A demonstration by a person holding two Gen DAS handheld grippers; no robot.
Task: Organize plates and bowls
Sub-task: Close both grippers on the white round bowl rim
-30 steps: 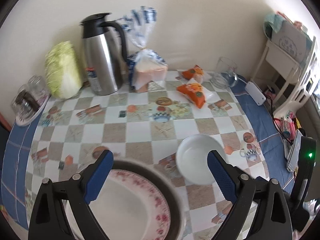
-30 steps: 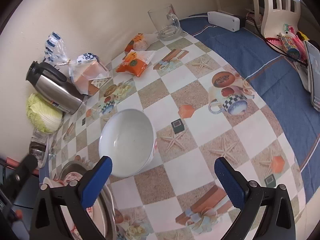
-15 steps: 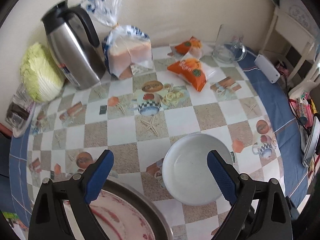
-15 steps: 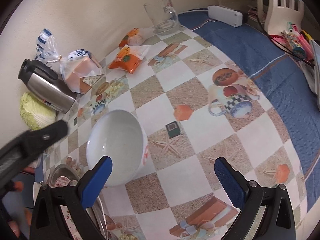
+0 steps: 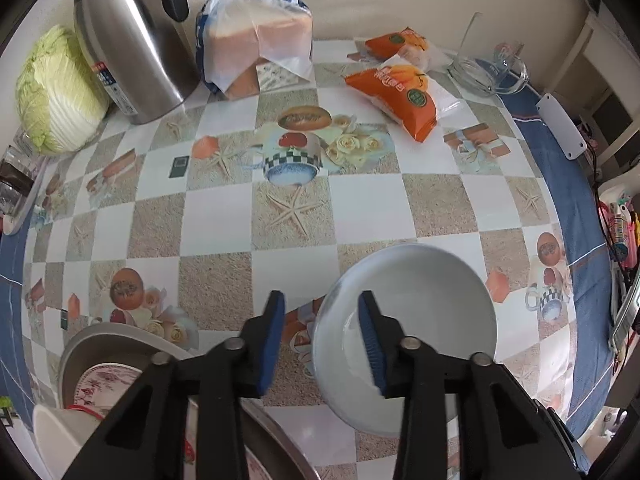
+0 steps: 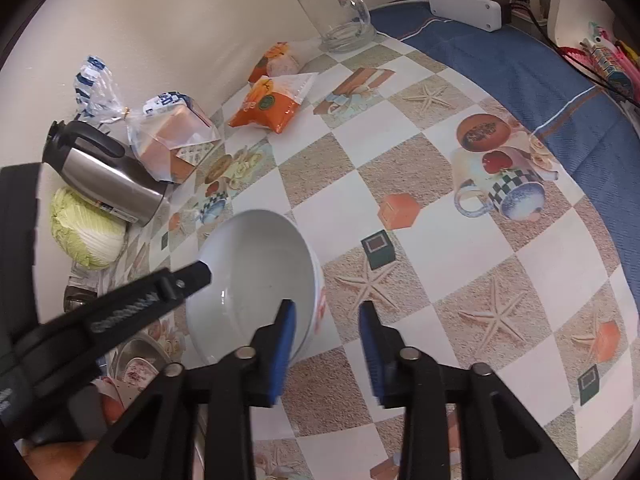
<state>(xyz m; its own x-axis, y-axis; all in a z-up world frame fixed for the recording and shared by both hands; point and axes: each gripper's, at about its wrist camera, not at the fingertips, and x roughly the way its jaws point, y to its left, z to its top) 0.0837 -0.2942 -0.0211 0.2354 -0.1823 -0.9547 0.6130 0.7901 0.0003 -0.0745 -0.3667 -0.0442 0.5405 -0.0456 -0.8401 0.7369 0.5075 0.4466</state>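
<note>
A white bowl [image 5: 420,320] [image 6: 256,280] stands on the patterned table. My left gripper [image 5: 320,336] straddles the bowl's left rim, one blue pad inside, one outside, jaws partly closed with a gap. My right gripper [image 6: 326,344] straddles the bowl's right rim the same way, left pad inside. Whether either pad touches the rim I cannot tell. A metal basin [image 5: 104,344] at the lower left holds a pink-flowered plate [image 5: 104,384] and a white cup [image 5: 60,428]. The left gripper's arm [image 6: 120,312] crosses the right wrist view.
At the back stand a steel kettle [image 5: 128,36], a cabbage [image 5: 56,88], bagged bread [image 5: 256,36], orange snack packs [image 5: 400,96] and a glass mug [image 6: 336,12]. A white power strip [image 6: 464,10] lies on the blue cloth at the right.
Both grippers moved in onto the bowl and their jaws narrowed from wide open to a small gap over opposite rims. The left gripper came away from the basin.
</note>
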